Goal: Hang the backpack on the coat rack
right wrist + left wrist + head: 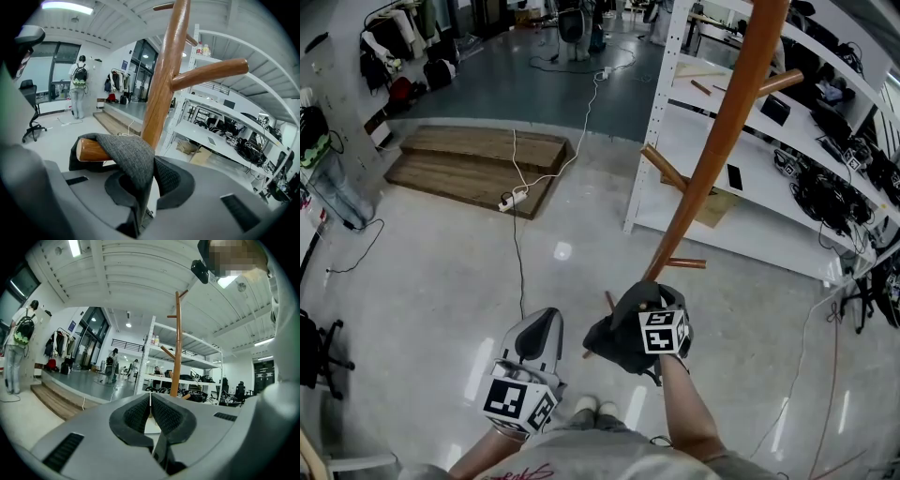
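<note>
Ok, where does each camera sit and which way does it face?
Left gripper view: rides on the left gripper, facing level at the tall brown wooden coat rack; its shut, empty jaws show.
Right gripper view: rides on the right gripper, close to the rack; its jaws clamp the dark grey backpack's strap, draped over a peg.
Head view: on the person's head, facing steeply down; both grippers and forearms show.
All three show the rack.

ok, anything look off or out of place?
Nothing spilled or broken. A white power strip lies loose on the open floor. The backpack strap sits over a coat rack peg, right tool clamped on it.
</note>
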`<state>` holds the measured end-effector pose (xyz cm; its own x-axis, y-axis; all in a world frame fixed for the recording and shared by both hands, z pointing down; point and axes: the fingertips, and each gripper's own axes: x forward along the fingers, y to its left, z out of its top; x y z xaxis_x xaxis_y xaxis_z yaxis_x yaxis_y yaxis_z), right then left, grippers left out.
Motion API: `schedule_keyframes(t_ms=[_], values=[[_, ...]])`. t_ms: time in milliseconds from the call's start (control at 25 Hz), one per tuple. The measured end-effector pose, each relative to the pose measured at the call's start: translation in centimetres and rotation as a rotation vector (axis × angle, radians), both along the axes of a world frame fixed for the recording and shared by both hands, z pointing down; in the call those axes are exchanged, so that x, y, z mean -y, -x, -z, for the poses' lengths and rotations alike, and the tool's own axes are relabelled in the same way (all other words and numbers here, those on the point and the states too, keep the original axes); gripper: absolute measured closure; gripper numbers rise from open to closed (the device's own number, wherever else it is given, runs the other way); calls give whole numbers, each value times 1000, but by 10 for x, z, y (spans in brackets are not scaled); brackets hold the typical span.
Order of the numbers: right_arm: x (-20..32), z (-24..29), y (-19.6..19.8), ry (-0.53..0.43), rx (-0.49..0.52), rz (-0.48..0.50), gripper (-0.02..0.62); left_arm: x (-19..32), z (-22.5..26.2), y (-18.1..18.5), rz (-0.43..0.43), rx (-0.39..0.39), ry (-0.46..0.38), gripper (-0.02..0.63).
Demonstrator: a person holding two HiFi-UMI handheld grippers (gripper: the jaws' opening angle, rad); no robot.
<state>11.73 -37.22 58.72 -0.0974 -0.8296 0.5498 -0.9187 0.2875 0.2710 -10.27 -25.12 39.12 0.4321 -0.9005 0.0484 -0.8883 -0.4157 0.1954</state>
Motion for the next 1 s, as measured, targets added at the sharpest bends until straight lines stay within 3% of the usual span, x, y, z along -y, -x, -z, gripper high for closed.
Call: schedule_keyframes(t_ms=[360, 720, 1000], values=[[-4, -13, 8, -11, 66, -24, 553, 1, -2, -9, -16, -14, 20, 584], [-20, -24, 10, 10, 96, 16, 441, -8, -6, -16, -24, -13, 40, 586], [-49, -21, 14, -13, 87, 40, 426, -15, -6, -24, -38, -13, 37, 584]])
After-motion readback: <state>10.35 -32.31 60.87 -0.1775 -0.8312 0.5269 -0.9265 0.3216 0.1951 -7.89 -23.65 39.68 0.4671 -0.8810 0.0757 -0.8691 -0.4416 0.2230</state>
